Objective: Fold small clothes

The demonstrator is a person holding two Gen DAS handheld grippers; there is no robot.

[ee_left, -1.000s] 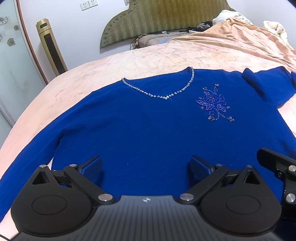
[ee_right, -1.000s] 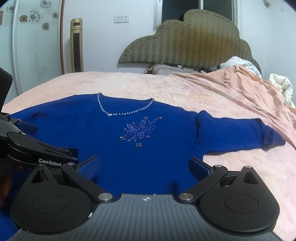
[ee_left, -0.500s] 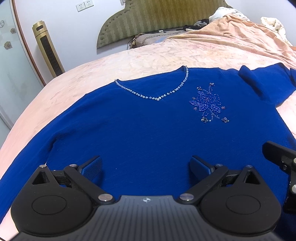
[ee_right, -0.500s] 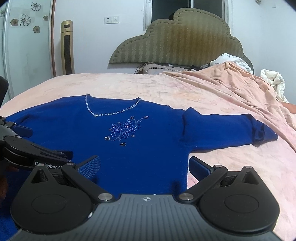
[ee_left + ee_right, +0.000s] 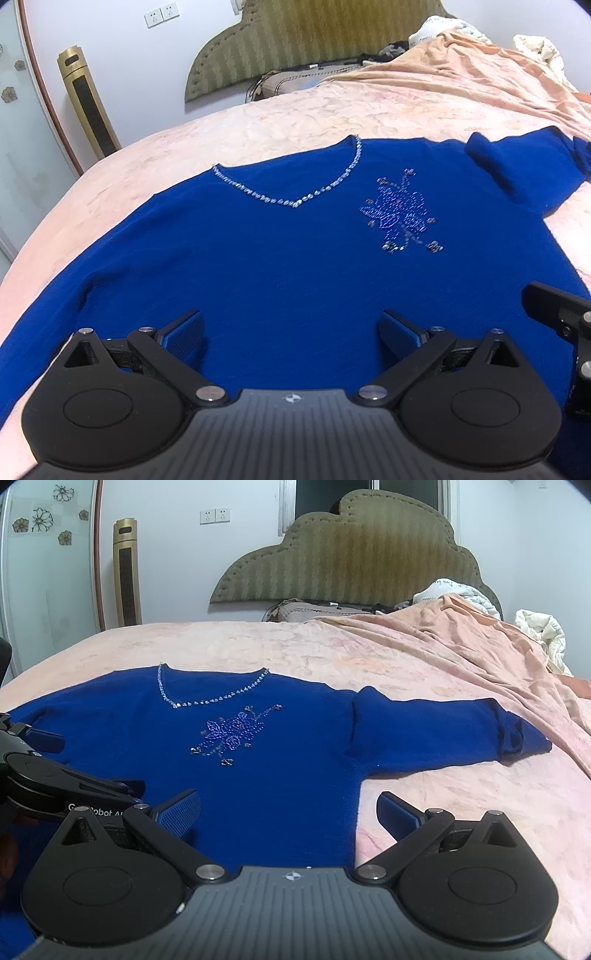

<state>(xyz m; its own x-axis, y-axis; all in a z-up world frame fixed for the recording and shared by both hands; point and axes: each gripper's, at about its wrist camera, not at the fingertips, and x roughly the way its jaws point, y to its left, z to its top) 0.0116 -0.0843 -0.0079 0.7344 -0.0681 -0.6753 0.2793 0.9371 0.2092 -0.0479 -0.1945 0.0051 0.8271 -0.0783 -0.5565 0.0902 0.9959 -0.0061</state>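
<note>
Left wrist view: a royal-blue sweater (image 5: 280, 258) is seen spread flat, front up, on a pink bedspread (image 5: 295, 110), with a beaded V-neckline (image 5: 291, 201) and a beaded flower motif (image 5: 400, 218). The left gripper (image 5: 291, 332) is held wide open over the lower body of the sweater, nothing pinched. From the right wrist view, the right gripper (image 5: 290, 812) is also spread wide and empty, straddling the sweater's side edge below its sleeve (image 5: 443, 734). A padded headboard (image 5: 351, 550) is visible behind.
</note>
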